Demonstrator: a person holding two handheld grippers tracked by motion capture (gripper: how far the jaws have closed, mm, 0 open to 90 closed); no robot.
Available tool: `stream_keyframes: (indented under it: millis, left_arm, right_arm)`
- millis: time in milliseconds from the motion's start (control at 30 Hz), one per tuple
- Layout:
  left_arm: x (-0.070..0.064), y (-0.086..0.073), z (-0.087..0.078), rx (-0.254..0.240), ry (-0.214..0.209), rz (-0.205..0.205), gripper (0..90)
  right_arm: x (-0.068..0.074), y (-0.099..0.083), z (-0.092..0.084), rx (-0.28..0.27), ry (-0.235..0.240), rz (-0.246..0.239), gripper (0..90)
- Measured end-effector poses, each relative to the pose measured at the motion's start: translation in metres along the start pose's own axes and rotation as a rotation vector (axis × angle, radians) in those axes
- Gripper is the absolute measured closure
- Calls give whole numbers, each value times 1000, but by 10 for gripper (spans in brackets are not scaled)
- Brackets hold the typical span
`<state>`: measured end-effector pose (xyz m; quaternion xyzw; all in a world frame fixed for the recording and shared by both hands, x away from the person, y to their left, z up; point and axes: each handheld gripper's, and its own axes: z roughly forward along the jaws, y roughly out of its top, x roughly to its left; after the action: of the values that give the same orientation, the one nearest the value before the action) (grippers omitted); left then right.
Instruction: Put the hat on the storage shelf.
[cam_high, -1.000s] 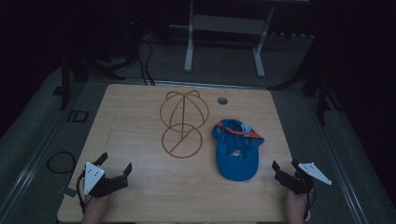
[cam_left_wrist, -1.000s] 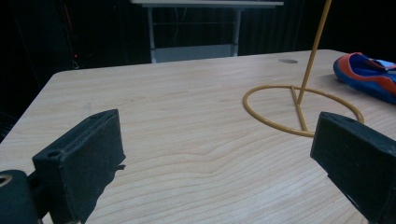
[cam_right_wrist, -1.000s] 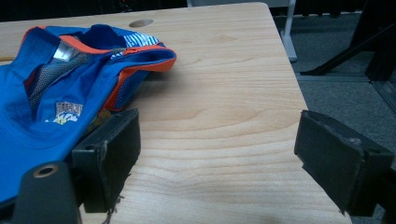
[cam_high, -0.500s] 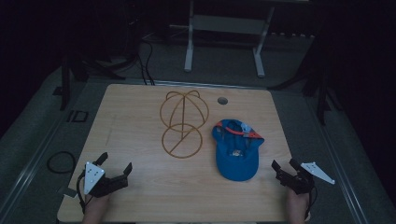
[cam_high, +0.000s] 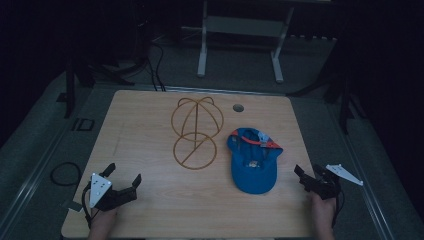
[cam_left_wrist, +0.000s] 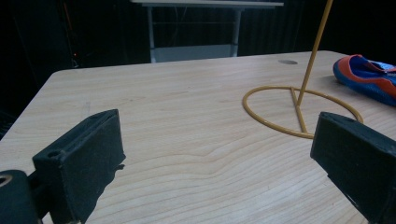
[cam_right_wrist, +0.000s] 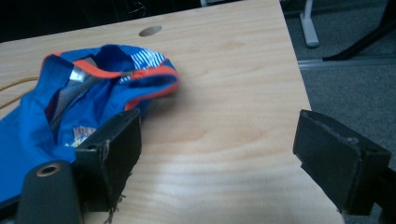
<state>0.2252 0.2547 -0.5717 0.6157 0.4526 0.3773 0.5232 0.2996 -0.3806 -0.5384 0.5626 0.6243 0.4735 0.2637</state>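
Plainly, both tools sit idle at the near edge of the tabletop (cam_high: 150, 125). The left hand-held gripper (cam_high: 122, 180) rests at the near left corner with its jaws spread wide and nothing between them; the right hand-held gripper (cam_high: 310, 179) sits at the near right edge, likewise released and empty.

Nearest the right one lies a blue baseball cap (cam_high: 252, 162), upside down on the right half of the tabletop, its crown hollow facing up and its brim pointing toward the person. Orange trim (cam_right_wrist: 149, 74) runs around the opening and a strap crosses the back. Just beside it to the left, apart from it as far as the high view tells, stands a yellow wire cap stand (cam_high: 196, 131): a flat ring base with a thin upright and a domed frame on top.

The cap looks light and soft; its crown fabric would likely fold and sag under a pinch, while the brim should be the stiffer part. A grip on the brim edge or on the trimmed rim of the opening seems the surest hold. The stand looks thin, light and easy to tip, so a nudge might shift it.

A small label (cam_right_wrist: 84, 135) shows inside the crown, but its writing is too blurred to read.
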Motion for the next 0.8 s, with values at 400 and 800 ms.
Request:
stream_keyframes:
  millis: [400, 800]
  left_arm:
    - [-2, 0, 1, 8, -9, 7, 59]
    - [-8, 1, 3, 34, -60, 15, 58]
  right_arm:
    - [11, 51, 13, 32, 47, -78, 137]
    - [29, 86, 33, 103, 97, -162, 139]
